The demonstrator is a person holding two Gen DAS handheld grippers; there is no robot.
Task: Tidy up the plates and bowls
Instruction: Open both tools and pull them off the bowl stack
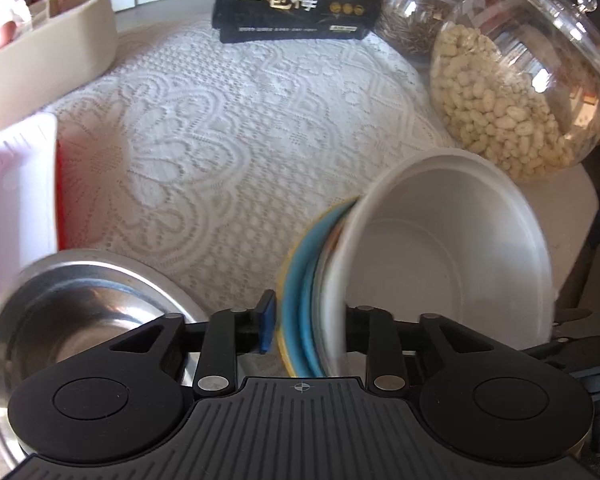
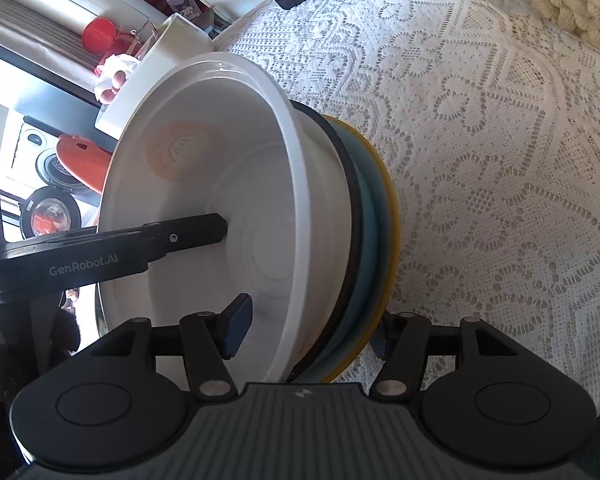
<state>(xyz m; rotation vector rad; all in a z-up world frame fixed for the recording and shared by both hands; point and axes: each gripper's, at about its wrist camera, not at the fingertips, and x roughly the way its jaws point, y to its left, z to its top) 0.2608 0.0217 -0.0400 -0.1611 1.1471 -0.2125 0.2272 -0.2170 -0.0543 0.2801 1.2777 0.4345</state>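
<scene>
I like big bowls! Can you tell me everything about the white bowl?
The round white bowl looks like smooth, glossy plastic or ceramic, deep, with a thick rim and a faint orange picture inside. It is tipped on its side, nested against blue and yellow plates over the white lace tablecloth. A hand-held gripper finger reaches inside it.
</scene>
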